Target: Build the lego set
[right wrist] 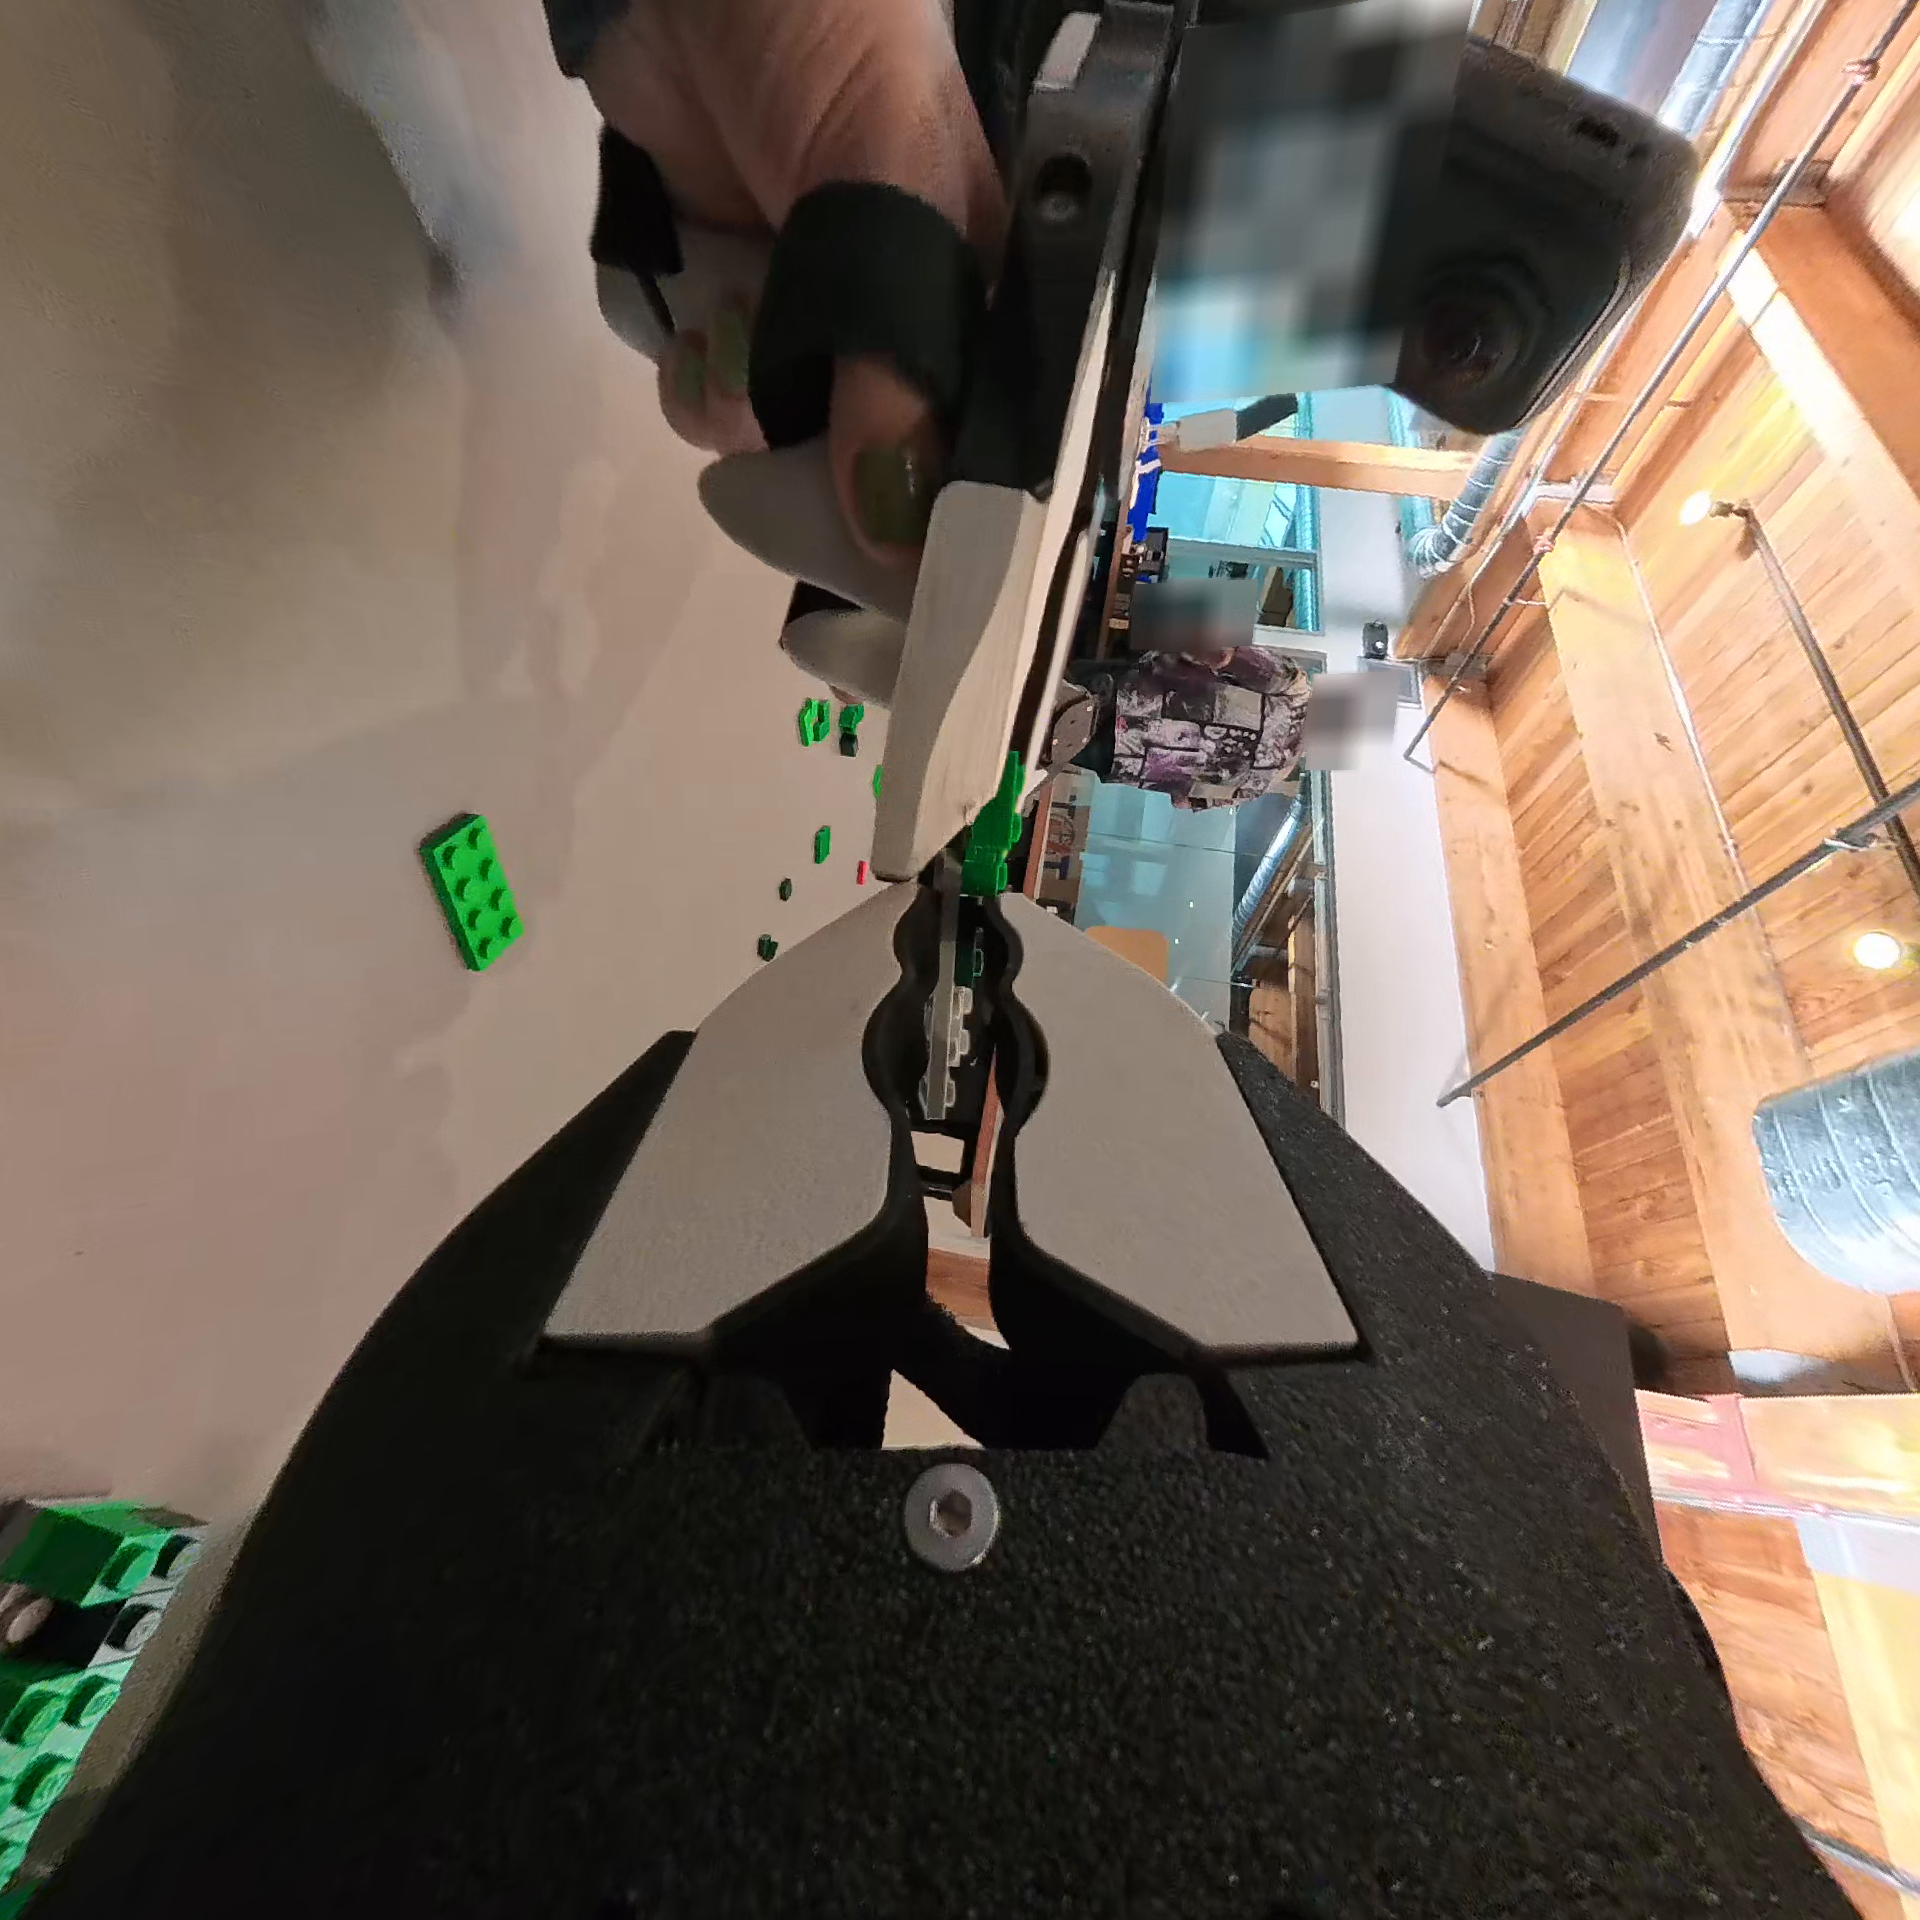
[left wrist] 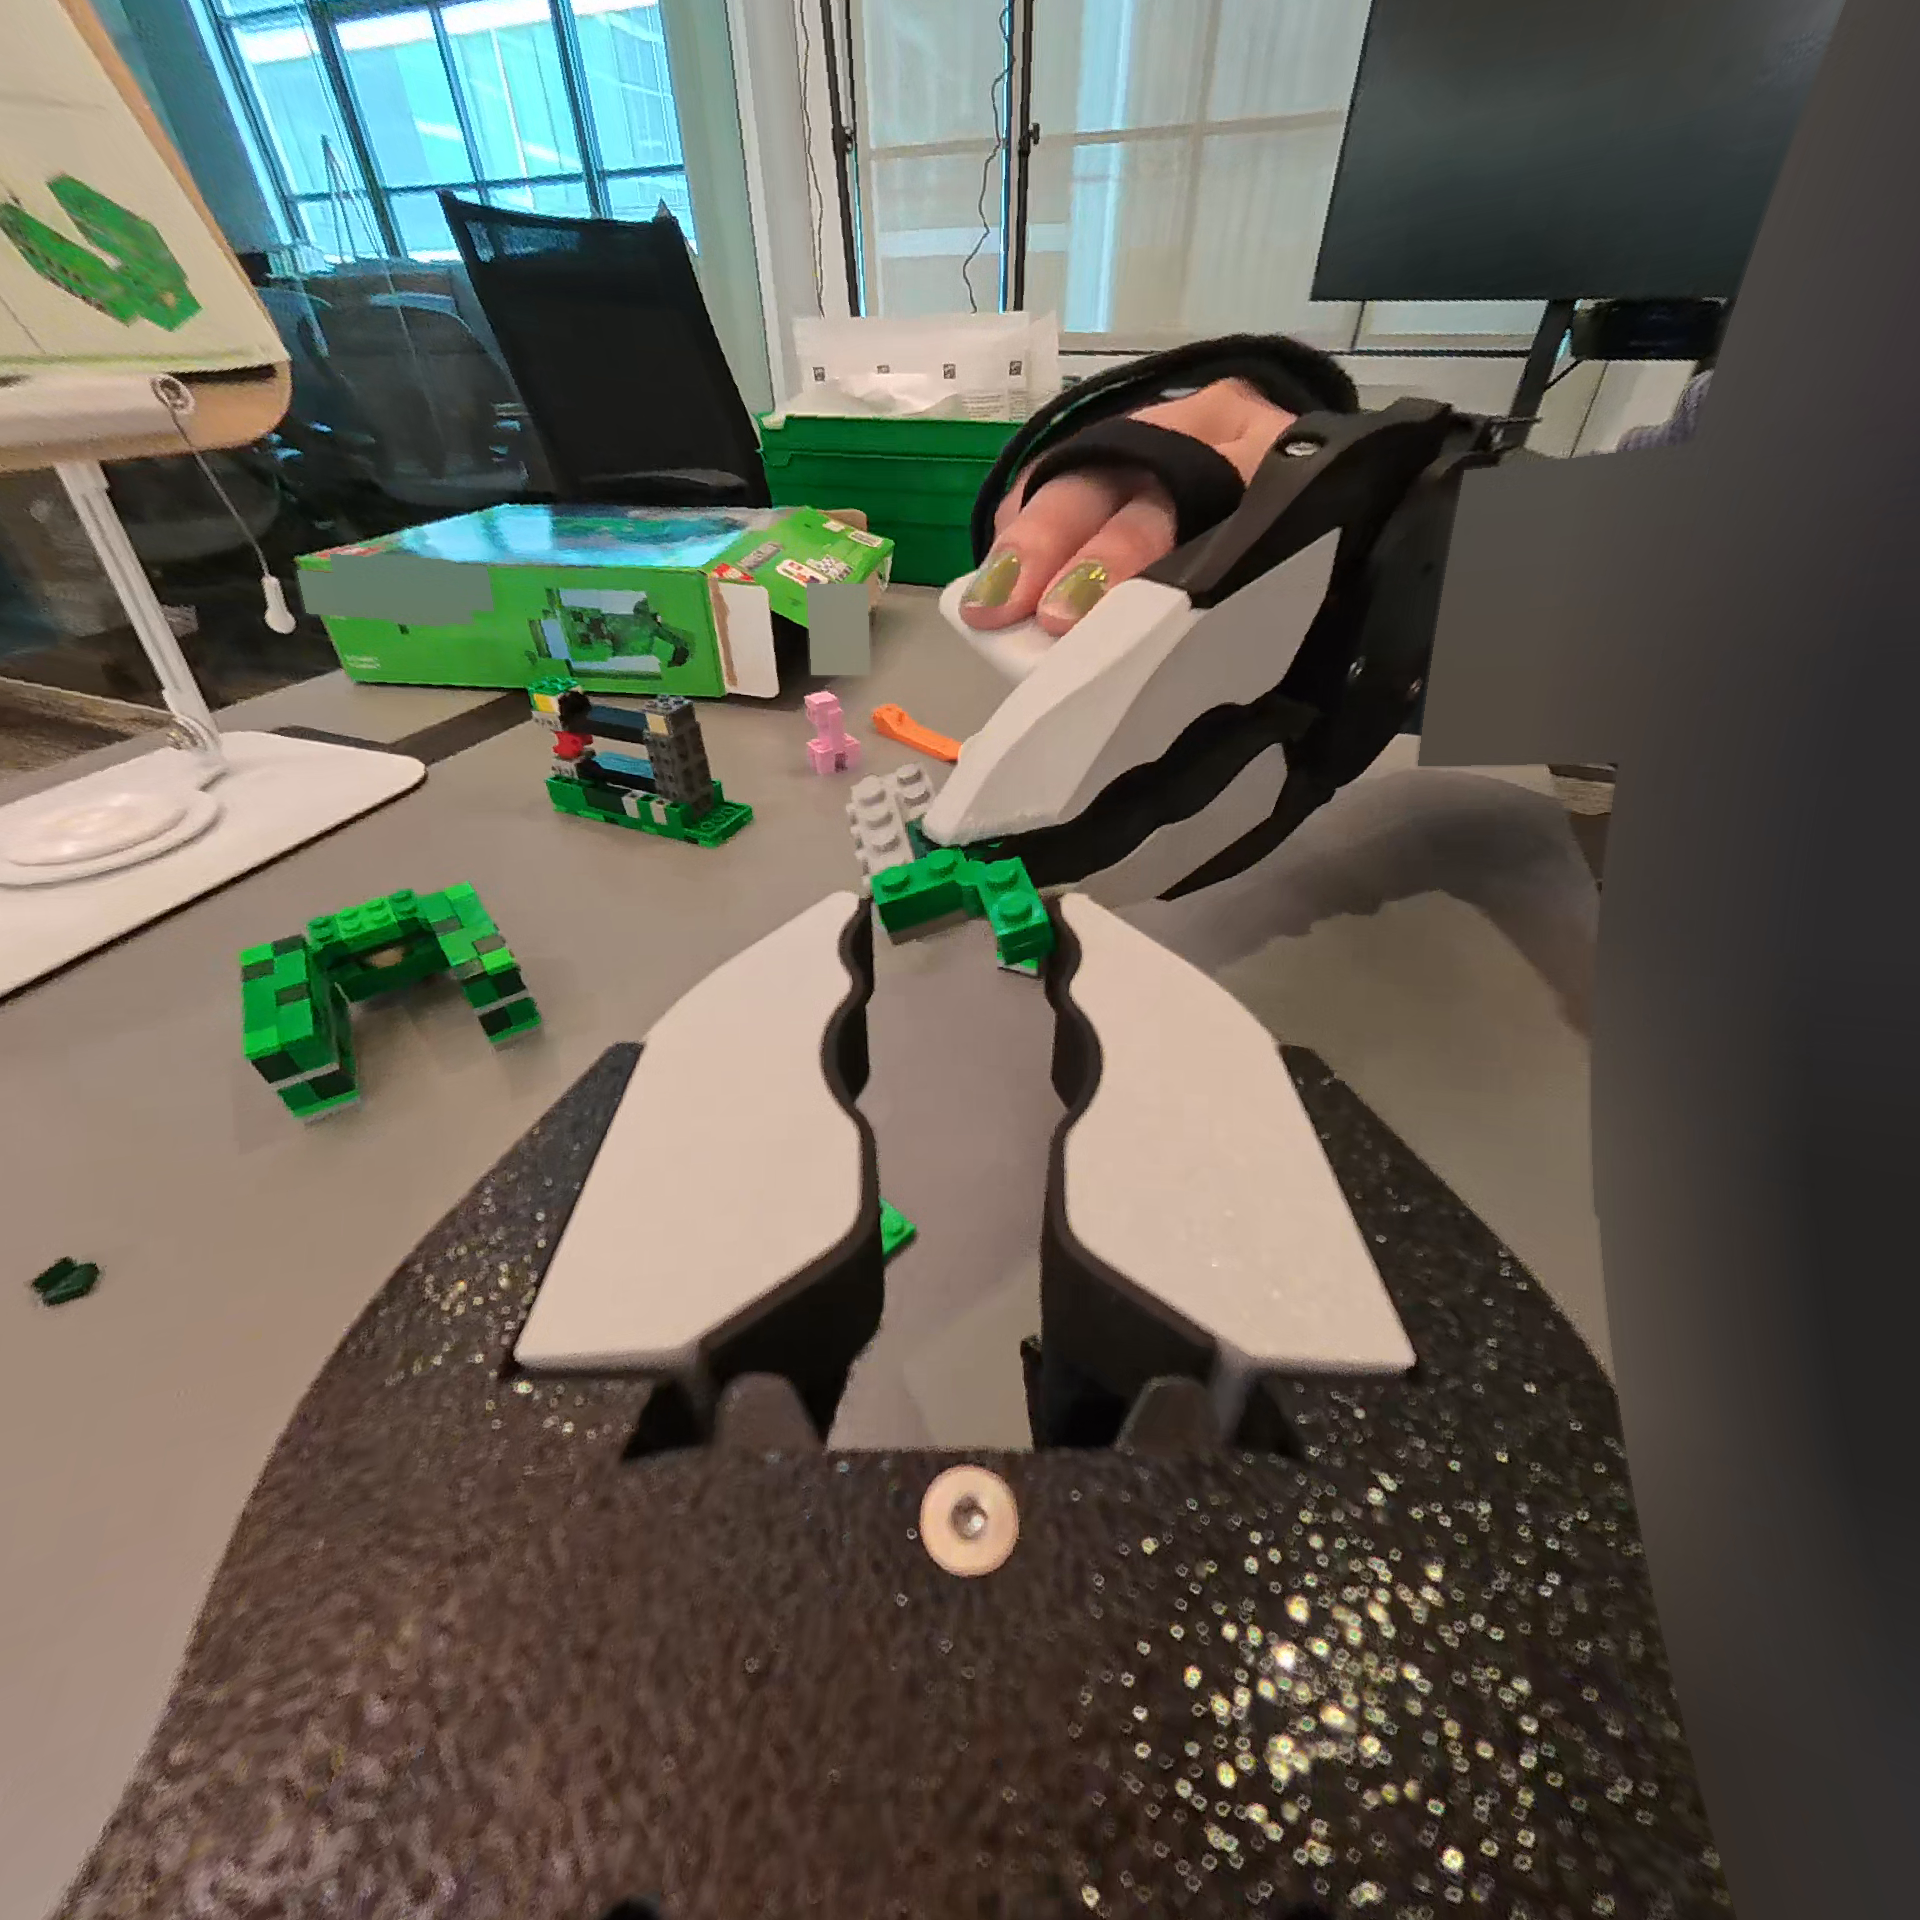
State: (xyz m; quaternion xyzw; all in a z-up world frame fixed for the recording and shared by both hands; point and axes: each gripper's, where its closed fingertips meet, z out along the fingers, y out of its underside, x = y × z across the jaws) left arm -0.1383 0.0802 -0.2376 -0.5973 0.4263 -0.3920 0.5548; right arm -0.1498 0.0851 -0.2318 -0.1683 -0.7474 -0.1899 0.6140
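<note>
Clamping a grey-and-green Lego piece above the desk, right fingers hold its grey end while left fingers grip its green end.

Two grippers: left gripper and right gripper, each worn on one hand, so two hands. One small green and grey brick assembly held between both. Two finished builds on one grey table: one green arch-shaped build and one striped tower on a green base. One pink figure. One orange brick separator. One green set box. One loose dark green piece. One flat green plate with eight studs. Roughly seven tiny loose green bits and one red bit; exact count unclear.
</note>
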